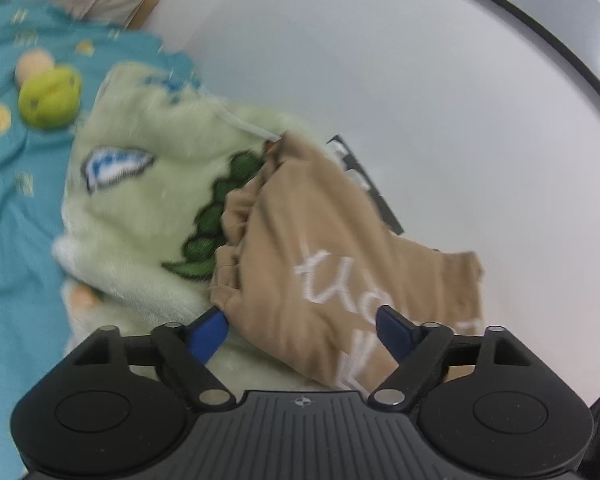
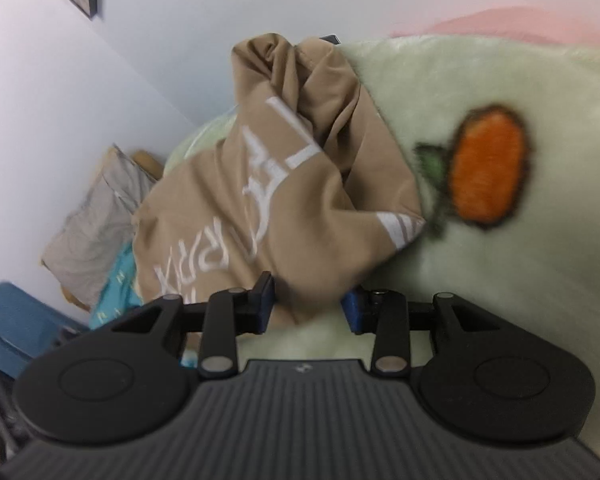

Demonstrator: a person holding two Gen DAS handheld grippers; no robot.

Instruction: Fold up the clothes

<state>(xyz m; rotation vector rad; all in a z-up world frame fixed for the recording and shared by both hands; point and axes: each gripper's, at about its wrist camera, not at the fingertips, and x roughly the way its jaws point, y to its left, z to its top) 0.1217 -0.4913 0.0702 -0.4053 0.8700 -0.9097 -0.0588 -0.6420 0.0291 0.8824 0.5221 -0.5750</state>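
A tan garment (image 1: pixel 320 252) with white lettering lies bunched on a pale green fleece blanket (image 1: pixel 140 200). My left gripper (image 1: pixel 302 330) is open, its blue fingertips (image 1: pixel 210 334) straddling the garment's near edge without closing on it. In the right wrist view the same tan garment (image 2: pixel 260 192) is crumpled on the green blanket (image 2: pixel 500 280). My right gripper (image 2: pixel 308 306) is open, and the cloth's lower edge sits between its fingers (image 2: pixel 266 300). The images are motion-blurred.
A teal patterned sheet (image 1: pixel 16 200) with a yellow-green soft toy (image 1: pixel 48 96) lies to the left. A white wall (image 1: pixel 380 60) is behind. A grey pillow (image 2: pixel 96 220) lies at left in the right wrist view. A black-and-white object (image 1: pixel 364 176) lies under the garment.
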